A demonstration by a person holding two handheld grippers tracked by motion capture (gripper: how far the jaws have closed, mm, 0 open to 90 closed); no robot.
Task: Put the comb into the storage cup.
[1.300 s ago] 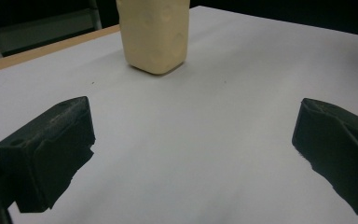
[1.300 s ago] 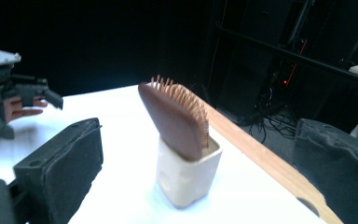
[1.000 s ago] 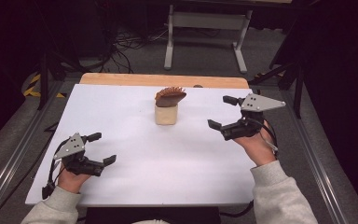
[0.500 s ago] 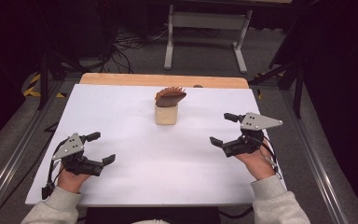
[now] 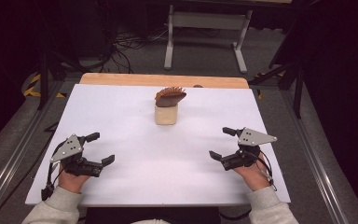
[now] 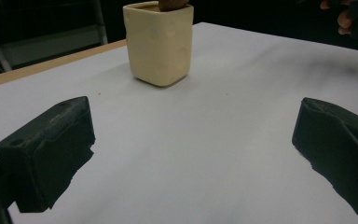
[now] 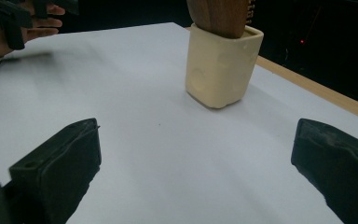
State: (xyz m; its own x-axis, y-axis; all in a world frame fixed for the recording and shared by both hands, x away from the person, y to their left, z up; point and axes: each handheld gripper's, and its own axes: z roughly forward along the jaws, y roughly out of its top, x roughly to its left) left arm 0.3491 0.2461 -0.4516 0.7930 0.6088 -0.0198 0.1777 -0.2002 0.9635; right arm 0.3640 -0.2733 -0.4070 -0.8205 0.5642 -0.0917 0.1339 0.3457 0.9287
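A cream cup (image 5: 165, 115) stands upright holding a wooden brush (image 5: 170, 96), handle down; left tongs (image 5: 98, 149) and right tongs (image 5: 223, 143) gape, holding nothing.

Bright, evenly lit white table (image 5: 168, 158), dark surroundings, soft faint shadows, near jaws blurred, mild grain

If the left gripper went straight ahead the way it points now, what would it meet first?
Probably the cream cup. In the left gripper view it stands ahead, a little left of the midline between the open jaws of the left gripper, with bare white table before it. It might clip the cup or pass just beside it.
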